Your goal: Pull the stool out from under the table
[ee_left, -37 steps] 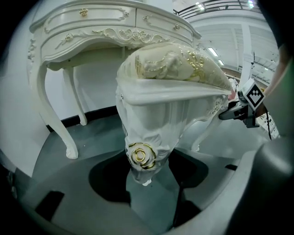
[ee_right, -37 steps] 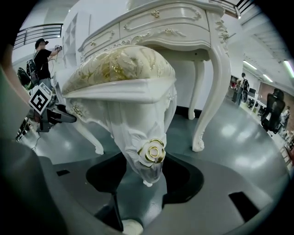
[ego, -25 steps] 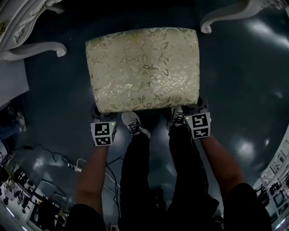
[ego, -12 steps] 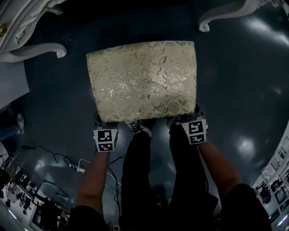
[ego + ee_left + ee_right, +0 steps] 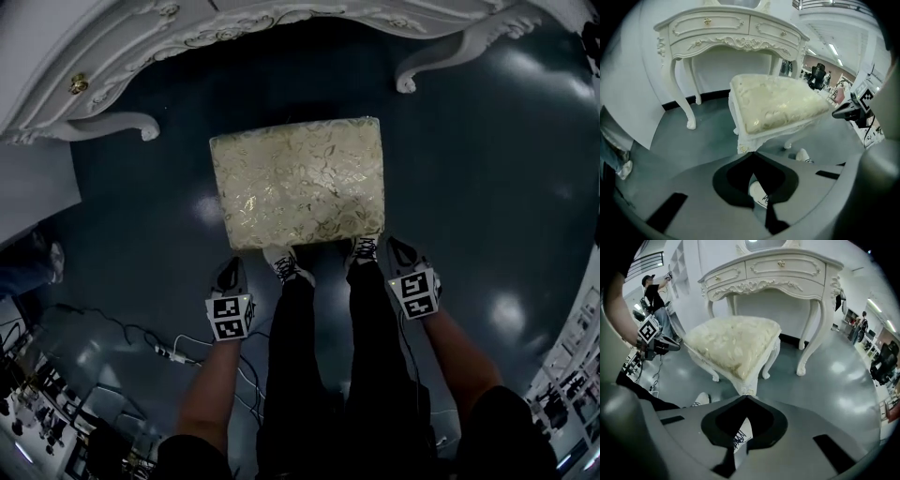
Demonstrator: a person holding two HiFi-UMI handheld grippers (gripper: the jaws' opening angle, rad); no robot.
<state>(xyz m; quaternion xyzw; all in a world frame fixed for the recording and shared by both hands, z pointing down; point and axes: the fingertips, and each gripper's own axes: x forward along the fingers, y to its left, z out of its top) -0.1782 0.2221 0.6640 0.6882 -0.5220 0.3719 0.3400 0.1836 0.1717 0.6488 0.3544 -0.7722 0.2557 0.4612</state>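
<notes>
The stool [image 5: 298, 180], with a gold floral cushion and white carved legs, stands on the dark floor in front of the white ornate table [image 5: 187, 37], clear of its legs. My left gripper [image 5: 230, 274] hangs just off the stool's near left corner and my right gripper [image 5: 399, 250] just off its near right corner; neither touches it. The jaws of both have just been closing and now stand shut with nothing between them. In the left gripper view the stool [image 5: 778, 103] lies beyond the shut left gripper [image 5: 751, 153]. The right gripper view shows the stool [image 5: 733, 343] ahead of the right gripper [image 5: 747, 397].
My shoes [image 5: 286, 267] stand against the stool's near edge. Cables and a power strip [image 5: 169, 352] lie on the floor at the lower left. The table's curved legs [image 5: 117, 127] flank the space behind the stool. A person [image 5: 654, 291] stands far off.
Both grippers have come off the stool's near corners, risen and drawn back toward me. The head view has lifted, so the stool looks smaller and more of the table shows.
</notes>
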